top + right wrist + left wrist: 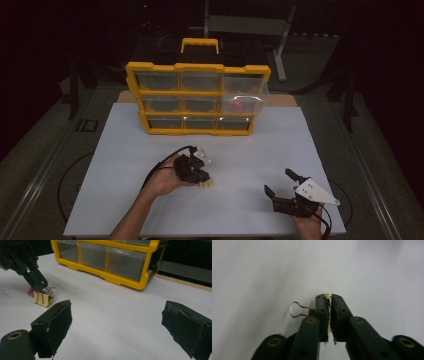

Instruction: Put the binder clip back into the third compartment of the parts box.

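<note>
yellow binder clip [327,295] in left claw [330,312], wire handles pointing left

My white worktop [150,150] sits in a dark room; grey metal stand [245,25] behind (dim floor [30,165] around).

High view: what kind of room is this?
Probably a workshop or lab: a white table in a dark room, a yellow drawer box for small parts, and hand-held grippers, the left gripper picking up binder clips.
</note>
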### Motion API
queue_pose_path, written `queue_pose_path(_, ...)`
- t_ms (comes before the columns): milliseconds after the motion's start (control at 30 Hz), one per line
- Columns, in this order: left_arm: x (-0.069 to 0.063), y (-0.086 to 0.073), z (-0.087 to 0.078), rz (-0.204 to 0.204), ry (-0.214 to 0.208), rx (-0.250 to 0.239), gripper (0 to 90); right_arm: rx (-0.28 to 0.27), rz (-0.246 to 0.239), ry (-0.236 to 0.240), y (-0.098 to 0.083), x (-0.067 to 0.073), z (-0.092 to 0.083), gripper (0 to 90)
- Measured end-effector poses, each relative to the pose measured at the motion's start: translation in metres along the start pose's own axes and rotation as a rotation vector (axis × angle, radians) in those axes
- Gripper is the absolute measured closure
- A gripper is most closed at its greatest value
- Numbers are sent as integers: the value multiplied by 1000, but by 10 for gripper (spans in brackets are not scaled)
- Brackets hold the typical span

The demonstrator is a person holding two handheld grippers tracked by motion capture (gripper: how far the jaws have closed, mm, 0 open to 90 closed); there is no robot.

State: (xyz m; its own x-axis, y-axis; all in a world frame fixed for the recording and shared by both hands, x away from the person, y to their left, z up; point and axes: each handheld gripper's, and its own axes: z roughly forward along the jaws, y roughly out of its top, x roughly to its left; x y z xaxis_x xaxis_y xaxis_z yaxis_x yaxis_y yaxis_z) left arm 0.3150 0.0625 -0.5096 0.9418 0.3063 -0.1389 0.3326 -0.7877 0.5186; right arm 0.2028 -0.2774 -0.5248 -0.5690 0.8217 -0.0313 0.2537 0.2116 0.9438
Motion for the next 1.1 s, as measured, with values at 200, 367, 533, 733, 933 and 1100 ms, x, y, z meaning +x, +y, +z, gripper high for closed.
queue_pose_path(200, -2, 2, -3, 30, 34, 7, 894, 1, 0, 6, 0, 1, 1, 88)
queue_pose_path(367, 0, 4, -9, 28, 60, -7, 896, -2, 0, 5, 0, 0, 1, 88)
queue_pose_path(533, 2, 7, -19, 16, 84, -30, 895, -4, 2, 4, 0, 0, 0, 88)
queue_pose_path(733, 5, 13, -39, 3, 110, -71, 894, -5, 3, 3, 0, 0, -1, 88)
queue_pose_path(933, 8, 19, -58, -1, 130, -106, 893, -5, 4, 4, 0, 0, 0, 88)
queue_pose_path(1100, 9, 24, -68, 1, 139, -120, 893, -3, 2, 3, 0, 0, 0, 88)
